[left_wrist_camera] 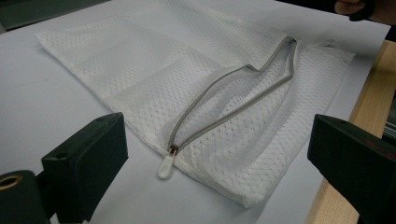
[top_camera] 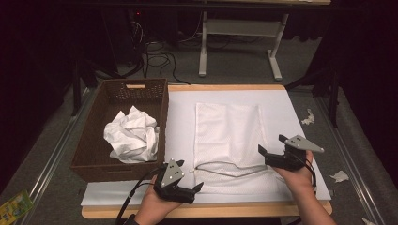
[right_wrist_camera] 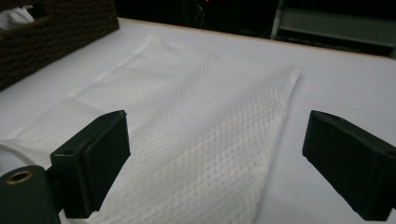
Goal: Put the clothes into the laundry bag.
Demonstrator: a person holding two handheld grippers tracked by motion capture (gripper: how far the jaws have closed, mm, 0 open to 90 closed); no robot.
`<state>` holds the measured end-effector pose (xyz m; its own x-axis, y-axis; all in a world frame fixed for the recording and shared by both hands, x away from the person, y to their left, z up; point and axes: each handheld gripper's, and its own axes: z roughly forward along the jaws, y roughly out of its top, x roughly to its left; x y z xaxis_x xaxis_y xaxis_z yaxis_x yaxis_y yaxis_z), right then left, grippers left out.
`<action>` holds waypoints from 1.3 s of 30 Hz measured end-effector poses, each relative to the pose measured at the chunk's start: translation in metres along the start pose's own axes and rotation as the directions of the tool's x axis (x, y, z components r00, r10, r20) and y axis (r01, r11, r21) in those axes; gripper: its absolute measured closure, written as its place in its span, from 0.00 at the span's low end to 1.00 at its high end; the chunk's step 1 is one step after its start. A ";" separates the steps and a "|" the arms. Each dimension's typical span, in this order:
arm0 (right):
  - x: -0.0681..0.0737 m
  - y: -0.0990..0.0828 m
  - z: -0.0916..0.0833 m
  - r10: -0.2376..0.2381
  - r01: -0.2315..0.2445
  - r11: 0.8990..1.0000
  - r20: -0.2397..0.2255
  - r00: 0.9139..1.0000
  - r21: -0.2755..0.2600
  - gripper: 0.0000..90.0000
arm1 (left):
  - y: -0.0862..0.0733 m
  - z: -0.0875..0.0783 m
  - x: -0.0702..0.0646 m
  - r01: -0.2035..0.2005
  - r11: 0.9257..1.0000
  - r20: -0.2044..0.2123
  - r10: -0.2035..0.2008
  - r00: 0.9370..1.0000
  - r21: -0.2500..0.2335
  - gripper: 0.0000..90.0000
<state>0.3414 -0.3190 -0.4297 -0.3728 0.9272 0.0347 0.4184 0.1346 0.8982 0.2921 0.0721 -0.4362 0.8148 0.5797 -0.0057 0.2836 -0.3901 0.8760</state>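
The white mesh bag (top_camera: 228, 140) lies flat on the white sheet (top_camera: 281, 101) in the middle of the table, just beside the brown basket (top_camera: 89, 150) with the crumpled white cloth (top_camera: 131, 136) in it. Its grey zipper (left_wrist_camera: 229, 105) is open, and the little white pull (left_wrist_camera: 166, 167) sits at the near corner. The bag looks soft, thin and very light, so it will flop and slide. A good spot to pinch is the edge by the zipper. The left gripper (top_camera: 185, 190) is spread wide with nothing in it, close to the pull. The right gripper (top_camera: 271, 152) is spread wide too, over the bag's right edge.
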 end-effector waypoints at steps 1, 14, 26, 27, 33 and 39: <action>-0.007 0.002 0.011 0.003 -0.003 1.000 0.001 1.000 0.030 0.09 | 0.000 0.000 -0.001 -0.001 1.000 0.004 0.001 1.000 -0.009 0.06; -0.049 0.013 0.075 0.087 -0.094 0.985 0.051 0.995 0.147 0.34 | -0.001 -0.003 -0.006 -0.022 0.996 0.007 0.022 1.000 -0.082 0.09; -0.076 0.025 0.132 0.107 -0.131 0.963 0.111 0.988 0.236 0.53 | -0.001 -0.004 -0.002 -0.014 0.995 -0.030 0.012 0.999 -0.094 0.09; -0.077 0.025 0.135 0.110 -0.134 0.962 0.110 0.988 0.239 0.54 | -0.001 -0.005 -0.002 -0.012 0.995 -0.027 0.009 1.000 -0.099 0.09; -0.076 0.018 0.147 0.095 -0.123 0.956 0.116 0.989 0.267 0.73 | 0.000 -0.007 -0.002 -0.018 0.994 -0.029 0.015 0.999 -0.108 0.10; -0.079 0.020 0.141 0.081 -0.113 0.950 0.117 0.990 0.291 1.00 | 0.000 -0.007 -0.002 -0.016 0.994 -0.027 0.013 1.000 -0.107 0.10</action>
<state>0.4961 -0.3400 -0.4768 -0.2377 0.9697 0.0561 0.6807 0.1251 0.7218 0.2871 0.0764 -0.4325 0.8044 0.5938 0.0191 0.2149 -0.3208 0.9225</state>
